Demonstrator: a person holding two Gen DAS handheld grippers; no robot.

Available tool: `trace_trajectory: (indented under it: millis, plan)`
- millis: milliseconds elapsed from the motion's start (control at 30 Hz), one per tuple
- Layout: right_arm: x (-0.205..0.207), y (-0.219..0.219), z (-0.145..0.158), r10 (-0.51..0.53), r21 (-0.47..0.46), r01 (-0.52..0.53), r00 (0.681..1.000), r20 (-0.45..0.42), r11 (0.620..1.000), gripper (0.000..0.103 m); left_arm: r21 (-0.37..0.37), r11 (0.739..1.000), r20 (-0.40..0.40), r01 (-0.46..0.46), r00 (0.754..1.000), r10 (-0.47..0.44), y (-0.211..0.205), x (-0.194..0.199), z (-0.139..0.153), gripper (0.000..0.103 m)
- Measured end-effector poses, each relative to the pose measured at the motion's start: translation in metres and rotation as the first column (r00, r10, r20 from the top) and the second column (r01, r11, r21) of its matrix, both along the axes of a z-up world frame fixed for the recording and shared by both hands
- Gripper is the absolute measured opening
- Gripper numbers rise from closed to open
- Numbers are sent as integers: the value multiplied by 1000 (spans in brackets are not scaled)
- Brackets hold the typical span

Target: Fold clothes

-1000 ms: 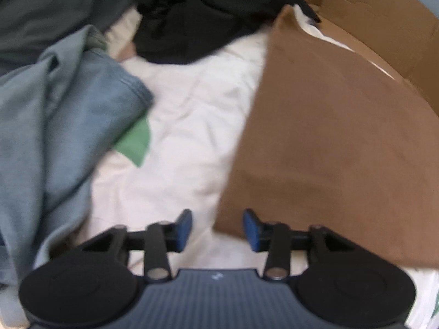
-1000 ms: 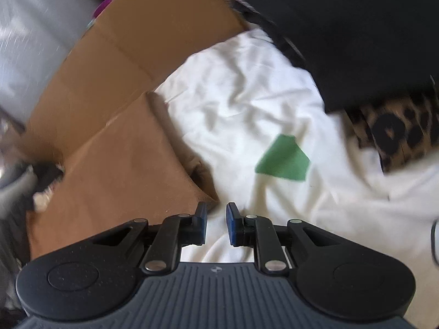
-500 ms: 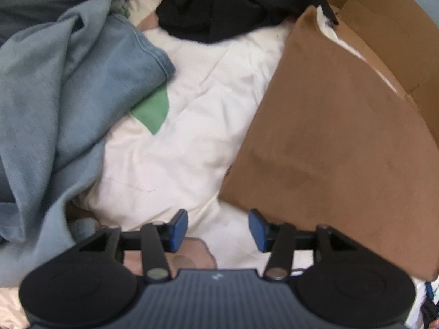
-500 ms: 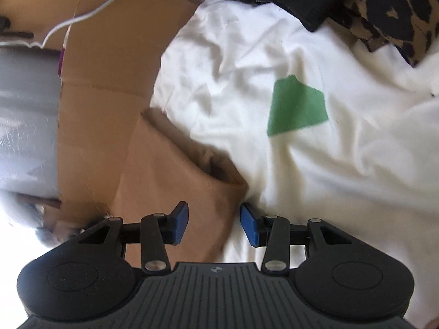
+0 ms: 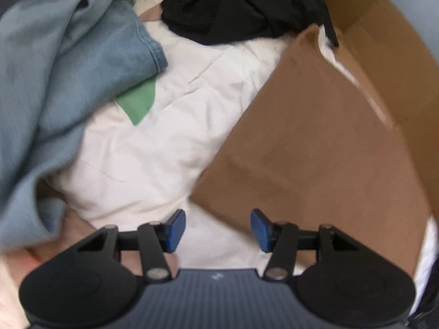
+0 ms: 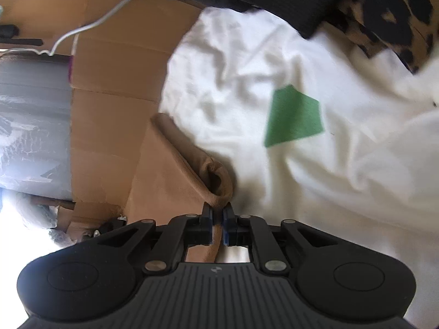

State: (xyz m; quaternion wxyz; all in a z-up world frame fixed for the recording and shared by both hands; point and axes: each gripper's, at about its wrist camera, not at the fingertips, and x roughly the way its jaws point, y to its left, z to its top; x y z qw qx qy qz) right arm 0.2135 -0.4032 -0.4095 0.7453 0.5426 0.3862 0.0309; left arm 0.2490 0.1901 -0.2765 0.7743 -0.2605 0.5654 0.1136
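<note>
White bedding [image 6: 343, 164] underneath; right gripper [image 6: 216, 220] clamps brown garment [image 6: 175, 181] corner, left gripper [image 5: 216, 229] spread wide, empty

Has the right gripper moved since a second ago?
Yes. The right gripper has advanced toward the brown garment and shut on its rolled corner; the green patch on the white sheet now sits farther right.

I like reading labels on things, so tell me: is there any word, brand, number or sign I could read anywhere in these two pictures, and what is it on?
No readable words or numbers anywhere.
Left hand-held gripper: a tiny pale mark on its grey body, too small to read.
Right hand-held gripper, shut on the brown cloth: a similar tiny mark, also unreadable.
Green patch on the white sheet: plain, no text.
Cardboard: blank.
</note>
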Motion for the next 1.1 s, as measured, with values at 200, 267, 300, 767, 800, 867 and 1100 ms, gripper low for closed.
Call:
trace_trajectory:
  millis: [200,267,300,767,800,867,1100]
  plan:
    - [-1,-1,-11,-2,33,2,1000,-9,999,31,-173,977,33,-127,990,135,0,-12,-21,54]
    - [0,-1,-9,16,11,-16,1000,-7,1000,32,-193,974,22,-121,992,128,-4,-12,-25,52]
    - [0,0,-9,18,6,-18,1000,-6,1000,33,-195,974,18,-117,992,123,-5,-12,-26,52]
    - [-8,2,-17,-15,91,16,1000,-12,996,32,-395,864,88,-312,923,374,28,-37,-64,44]
    - [-8,2,-17,-13,94,15,1000,-15,995,32,-409,857,98,-312,919,381,29,-38,-68,44]
    - [-8,2,-18,-19,101,20,1000,-18,995,32,-436,845,117,-309,912,394,33,-40,-74,44]
    - [-3,8,-21,-18,116,20,1000,-16,993,31,-497,810,145,-311,891,431,39,-40,-85,44]
